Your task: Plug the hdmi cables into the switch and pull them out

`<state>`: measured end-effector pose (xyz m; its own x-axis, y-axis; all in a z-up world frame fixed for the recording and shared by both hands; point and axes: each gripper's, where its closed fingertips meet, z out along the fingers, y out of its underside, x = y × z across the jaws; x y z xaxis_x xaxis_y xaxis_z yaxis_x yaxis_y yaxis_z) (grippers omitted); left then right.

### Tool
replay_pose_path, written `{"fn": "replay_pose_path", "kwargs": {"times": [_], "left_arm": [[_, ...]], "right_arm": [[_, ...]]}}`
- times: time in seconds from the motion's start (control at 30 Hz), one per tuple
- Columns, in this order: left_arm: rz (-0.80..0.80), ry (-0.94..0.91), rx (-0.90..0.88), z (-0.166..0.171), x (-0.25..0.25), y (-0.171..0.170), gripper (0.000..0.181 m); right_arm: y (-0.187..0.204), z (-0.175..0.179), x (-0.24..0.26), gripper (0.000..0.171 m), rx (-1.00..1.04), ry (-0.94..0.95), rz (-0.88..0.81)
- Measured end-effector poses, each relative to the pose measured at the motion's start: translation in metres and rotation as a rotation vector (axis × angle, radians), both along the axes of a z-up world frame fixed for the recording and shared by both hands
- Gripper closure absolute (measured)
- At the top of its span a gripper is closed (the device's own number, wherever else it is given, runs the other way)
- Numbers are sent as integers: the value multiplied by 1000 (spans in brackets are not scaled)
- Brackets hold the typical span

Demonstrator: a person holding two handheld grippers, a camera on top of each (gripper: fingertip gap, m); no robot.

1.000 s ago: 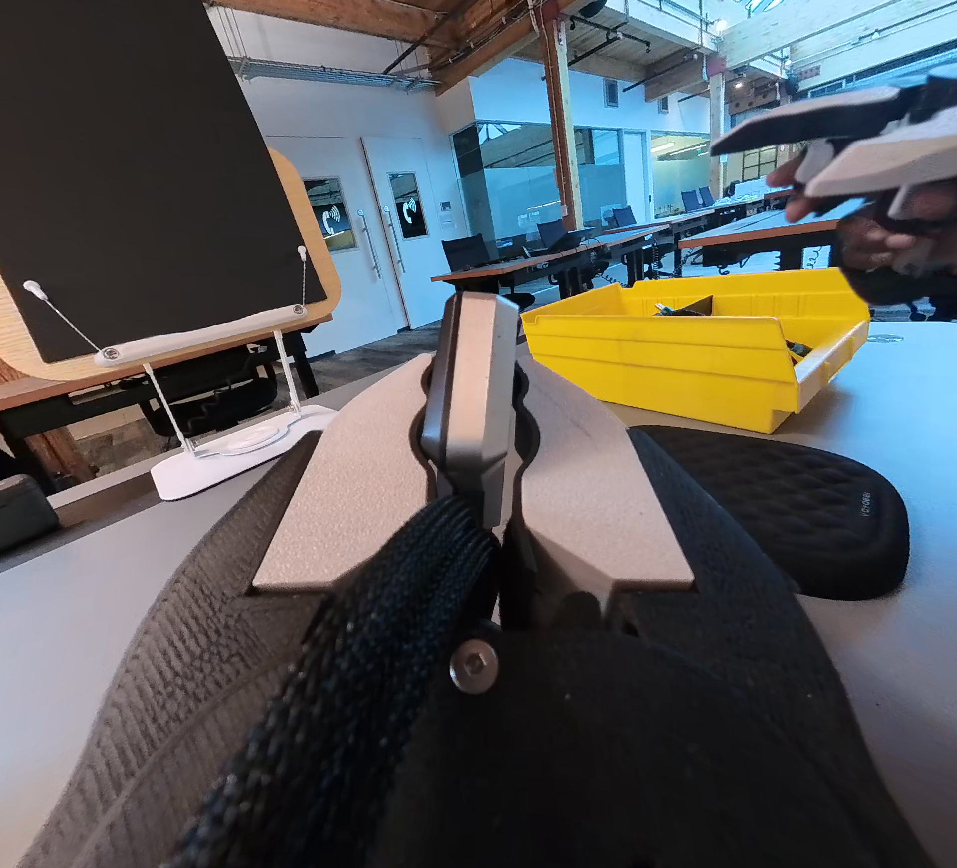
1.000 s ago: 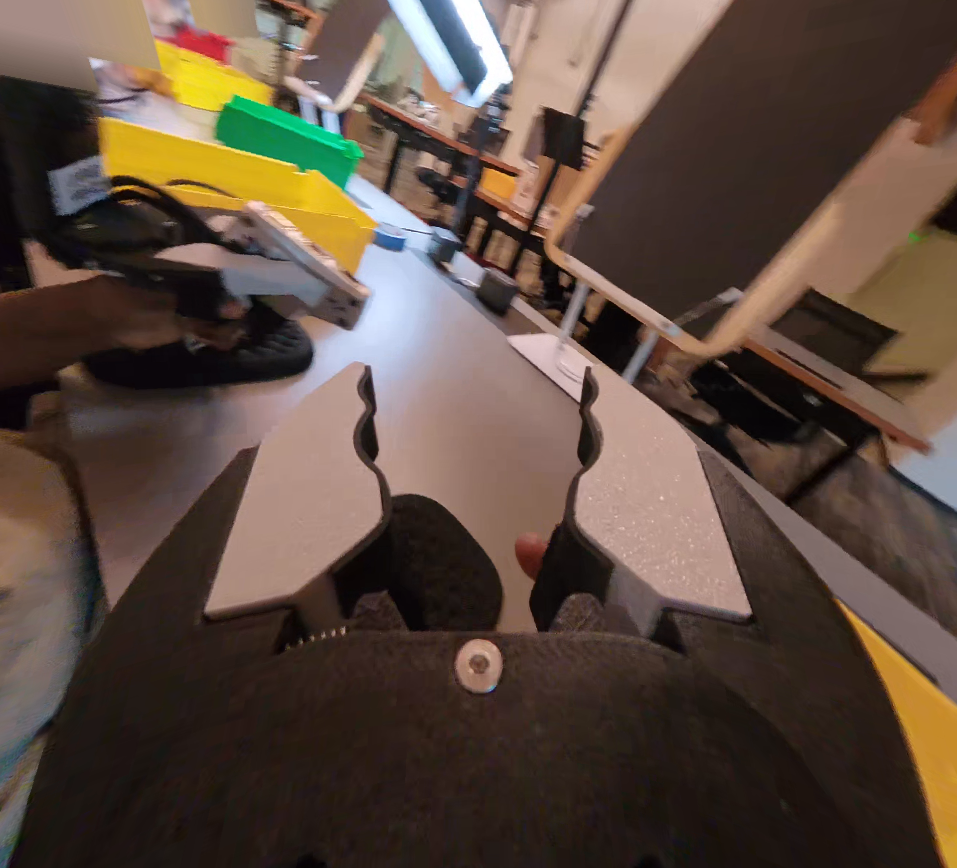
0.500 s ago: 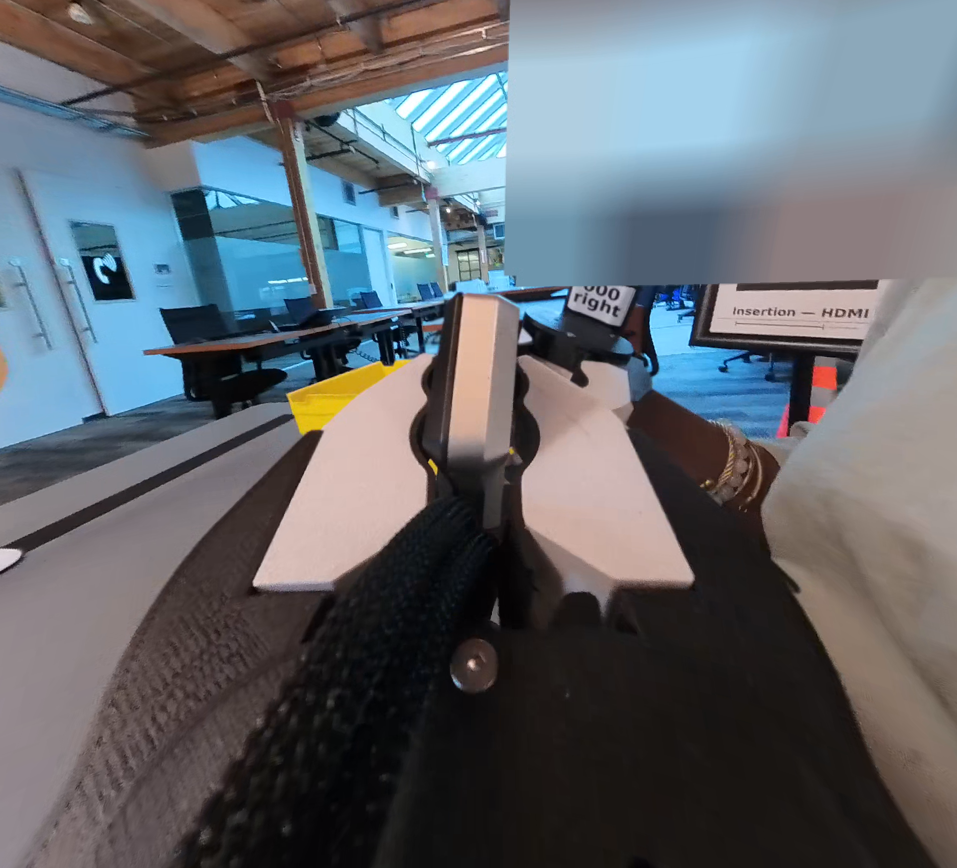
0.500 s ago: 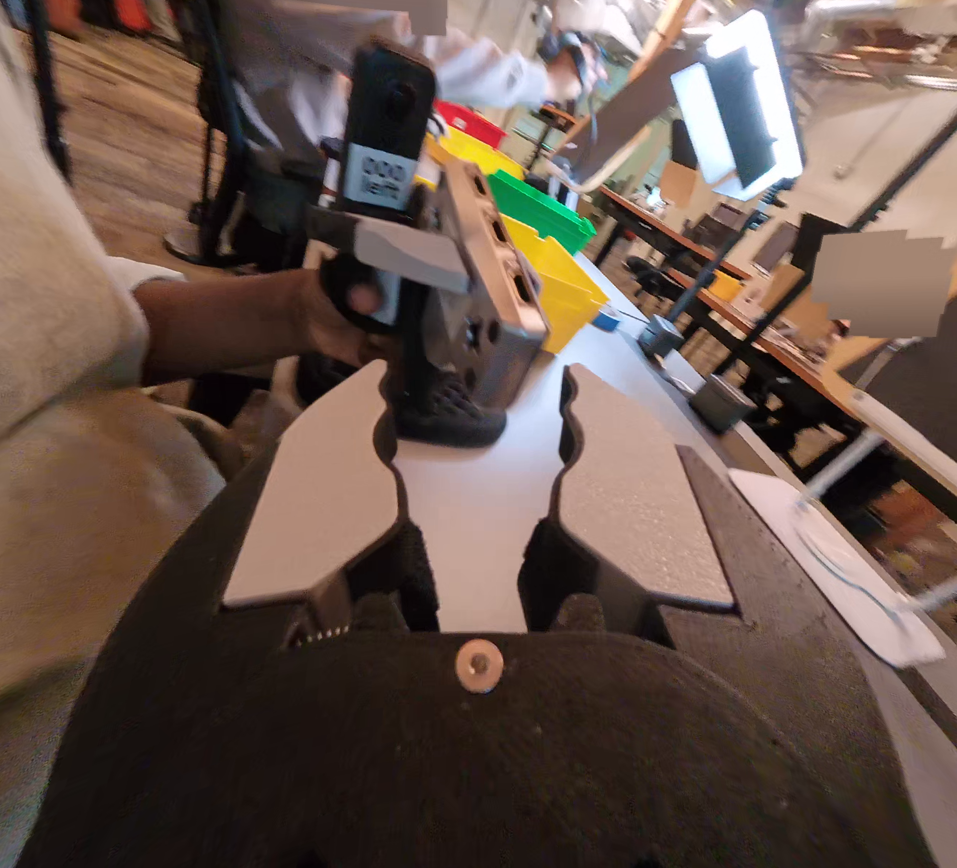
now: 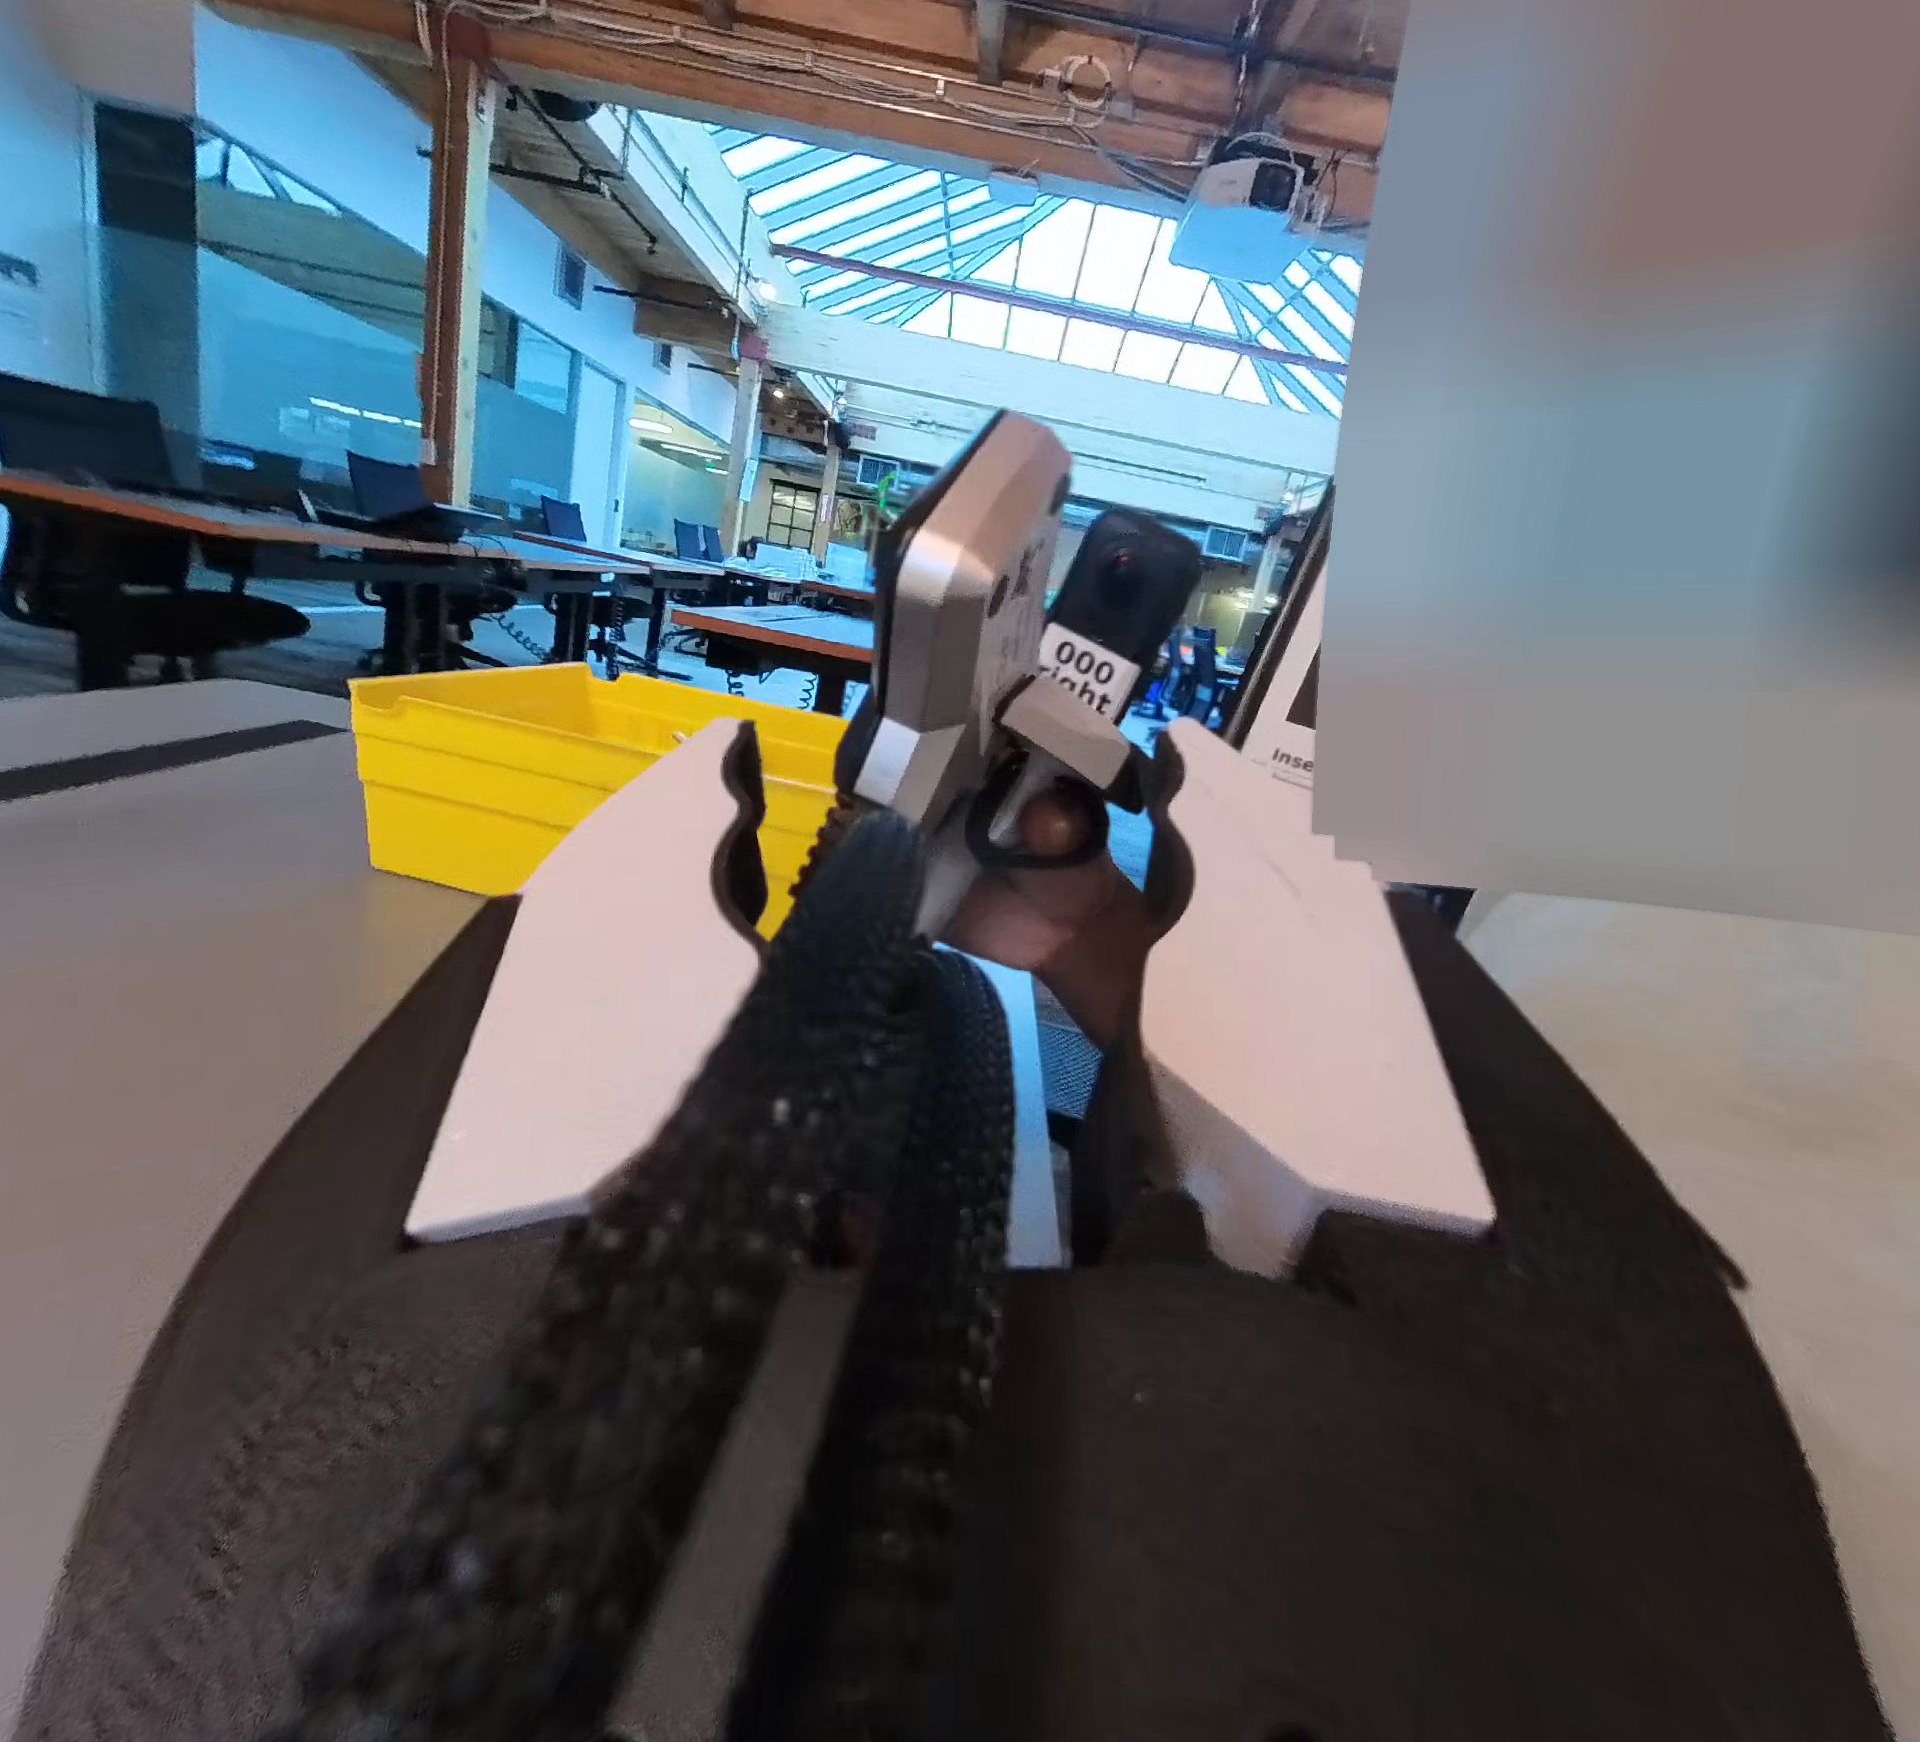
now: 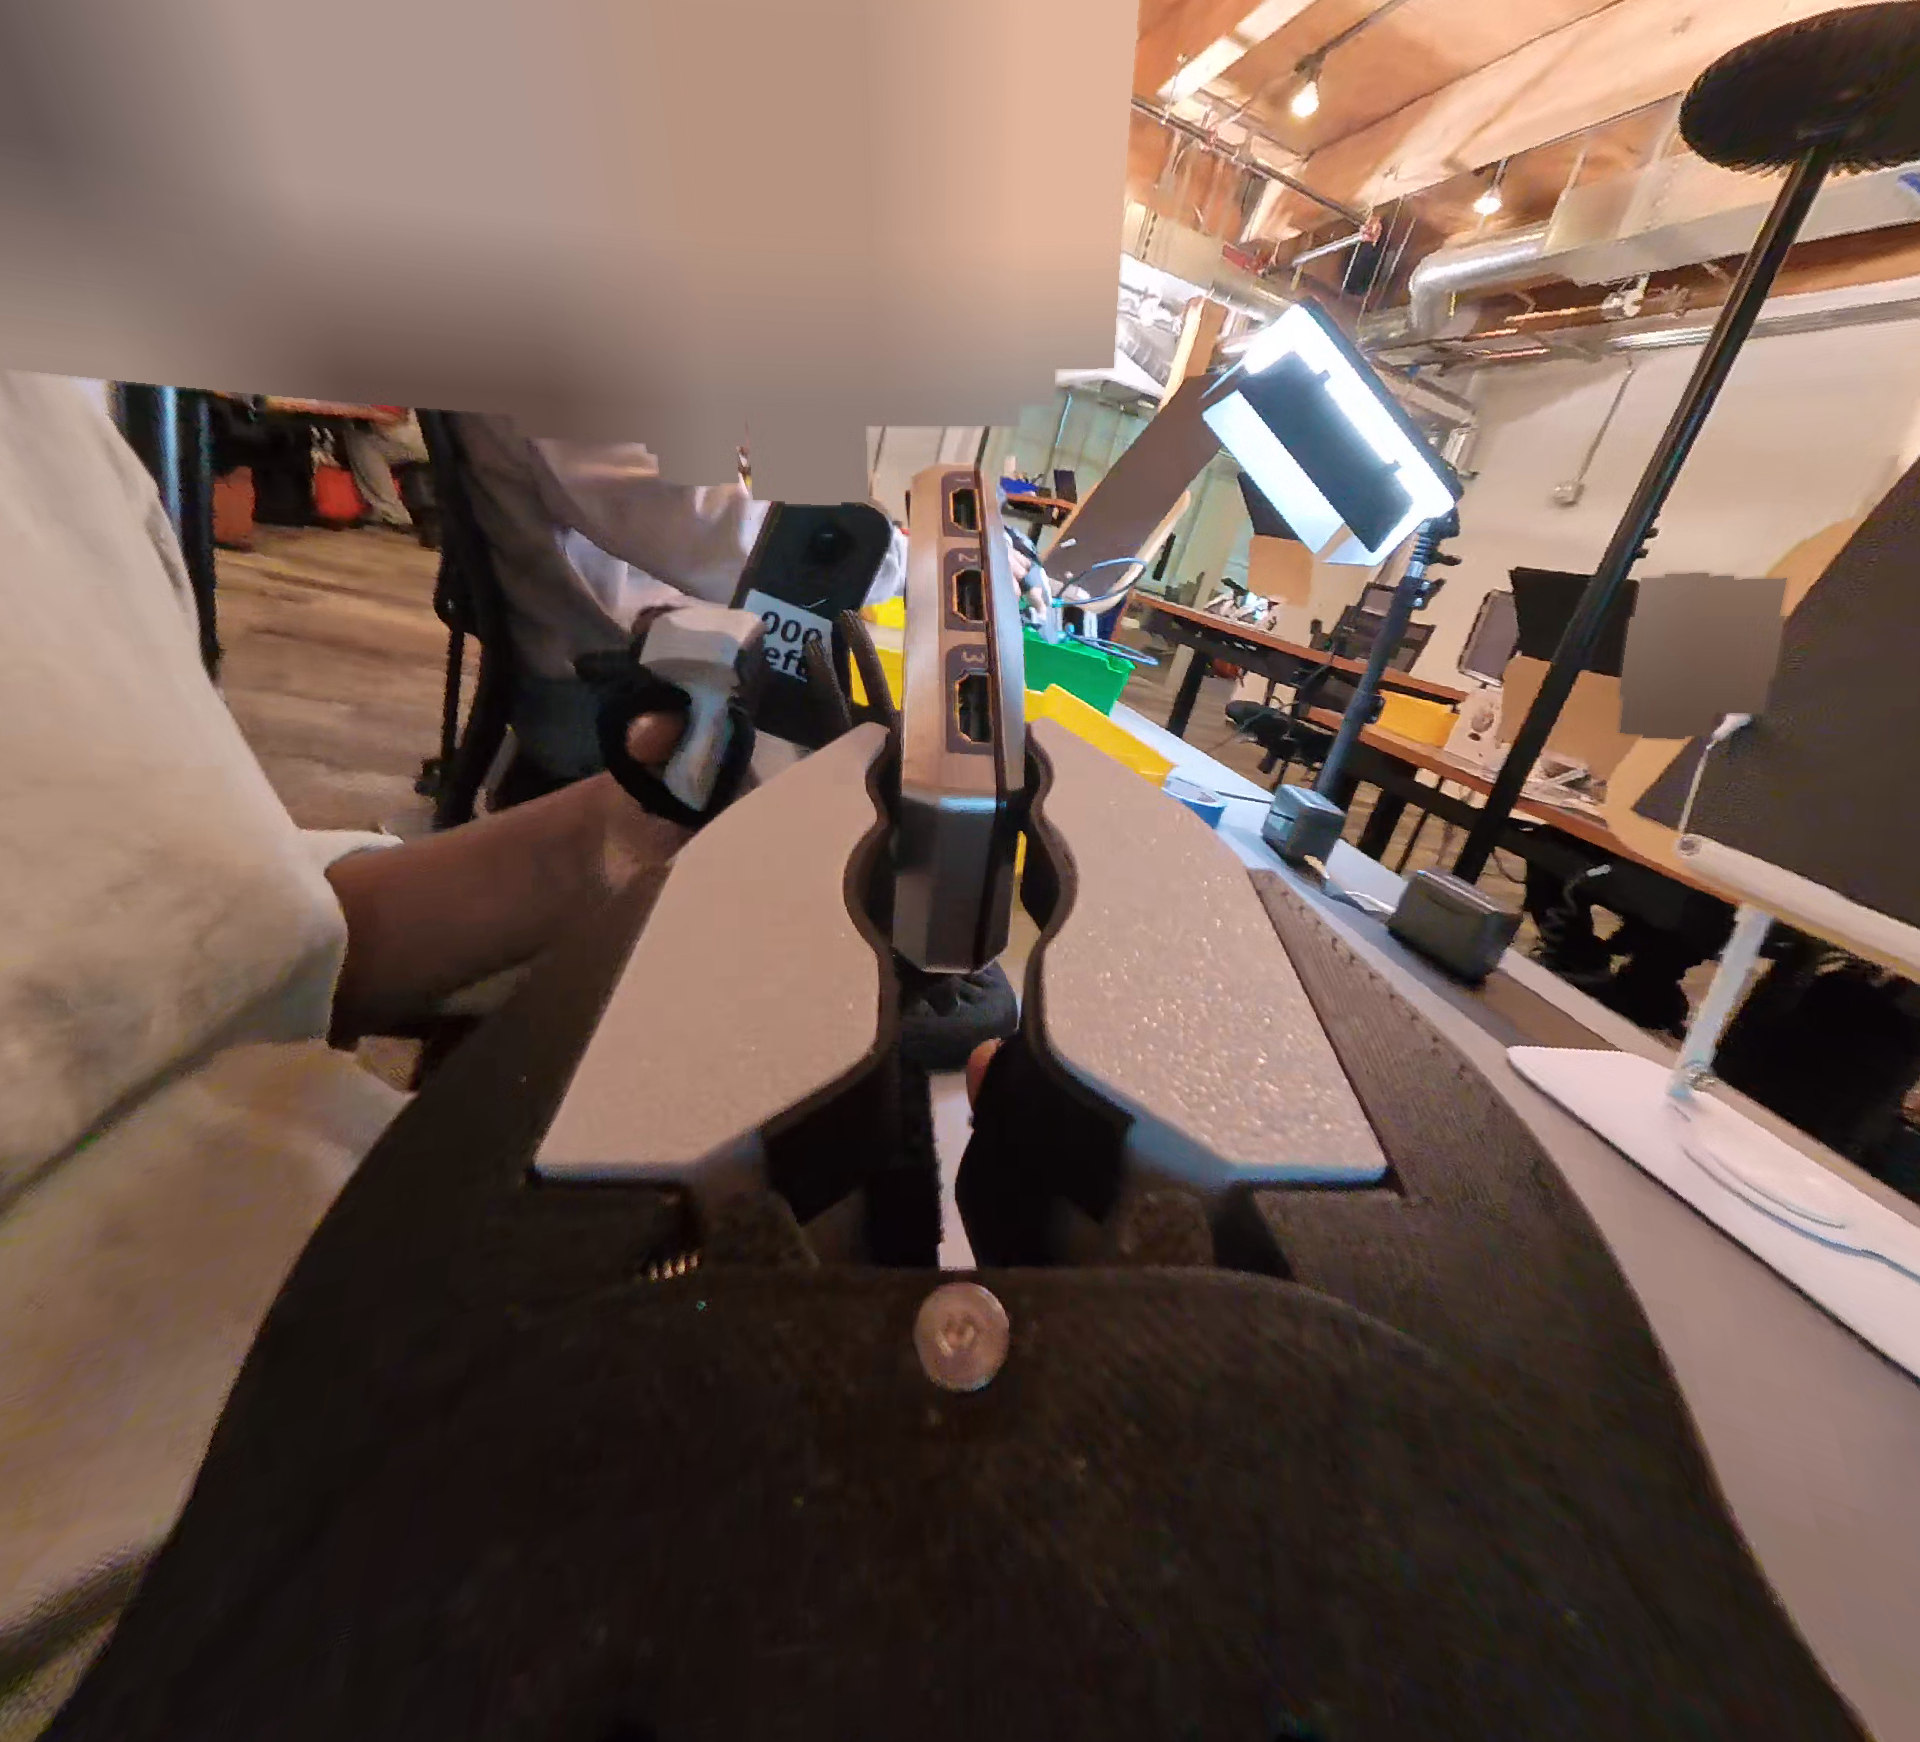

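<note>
The grey HDMI switch [image 6: 951,819] stands on end between my right gripper's fingers, its edge with three empty ports facing that camera. My right gripper [image 6: 956,742] is shut on its lower part and holds it above the table. In the left wrist view the switch [image 5: 966,612] sits just beyond my left gripper [image 5: 956,747], which is open with its jaws wide apart. A black braided cable [image 5: 873,965] runs from the switch's near end back between the left fingers, which do not grip it. The left gripper's handle [image 6: 707,684] shows behind the switch in the right wrist view.
A yellow bin [image 5: 540,757] stands on the grey table [image 5: 156,913]. In the right wrist view there are a green bin [image 6: 1070,674], a black pad [image 6: 956,1006] under the switch, a small grey box [image 6: 1455,923], and a black board on a white stand [image 6: 1714,1152] at right. Only a small space, under 4 cm, lies between the two pairs of fingers.
My left gripper, shut on the switch before, has opened and let it go. My right gripper, open before, has swung to face it and closed on the switch.
</note>
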<state>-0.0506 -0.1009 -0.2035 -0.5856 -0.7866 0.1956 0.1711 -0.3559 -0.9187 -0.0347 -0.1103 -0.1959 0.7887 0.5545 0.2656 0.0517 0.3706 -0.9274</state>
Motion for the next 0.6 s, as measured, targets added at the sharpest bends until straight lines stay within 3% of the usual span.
{"fn": "replay_pose_path", "kwargs": {"times": [0.17,0.33,0.47,0.53,0.6], "left_arm": [[28,82,69,-17,14,-6,91],[38,137,345,-46,25,-37,89],[139,230,510,-73,35,-26,145],[83,316,476,-80,33,-27,151],[63,348,438,-81,33,-26,158]], "right_arm": [[-7,-6,-9,151,-33,-111,24],[-4,-23,-33,149,-66,-271,49],[-7,-18,-44,149,-48,-215,122],[-3,-19,-38,144,-52,-214,87],[-1,-19,-33,126,-74,-223,46]]}}
